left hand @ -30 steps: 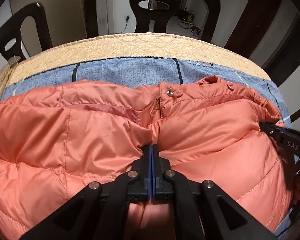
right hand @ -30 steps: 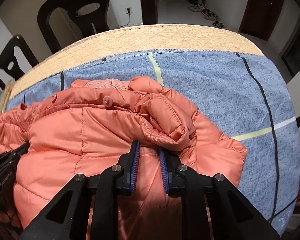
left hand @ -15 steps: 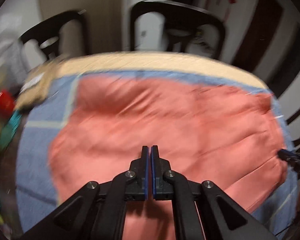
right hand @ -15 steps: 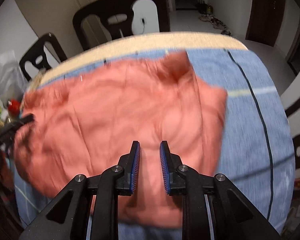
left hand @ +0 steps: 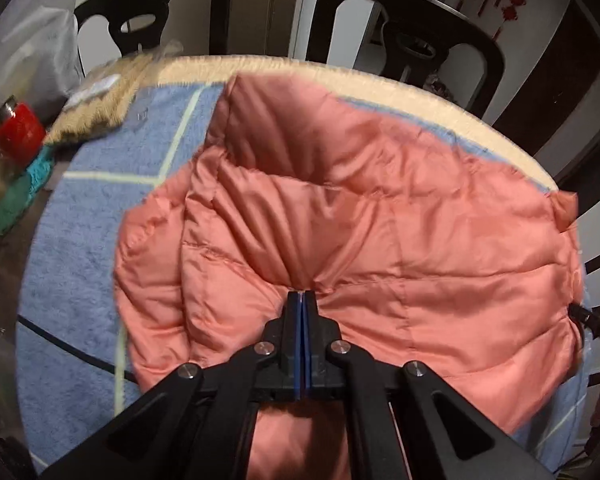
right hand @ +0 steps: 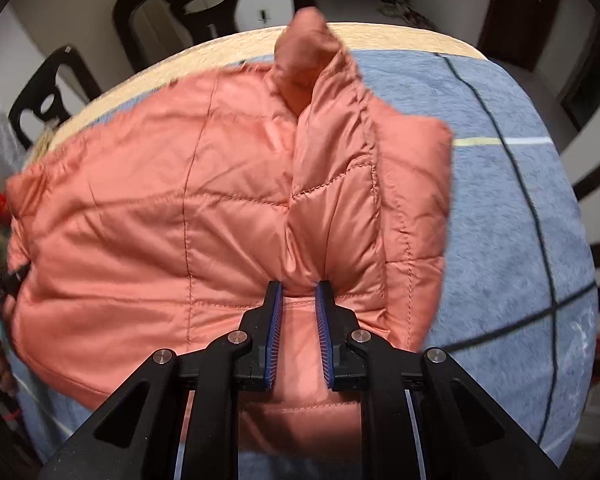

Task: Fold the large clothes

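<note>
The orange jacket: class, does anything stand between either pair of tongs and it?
Nothing visible does. The left tongs are shut on a pinch of the orange jacket, and the right tongs grip a thicker fold of it, their jaws having just closed a little. The red-lidded jar stands off at the table's edge.

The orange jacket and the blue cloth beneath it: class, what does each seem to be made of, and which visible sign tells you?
Orange jacket: likely thin nylon or polyester shell over soft padding; it has a slight sheen, stitched quilt lines and puffy panels. Blue cloth: apparently matte woven or brushed fabric, with a mottled, fuzzy-looking surface and no shine.
</note>
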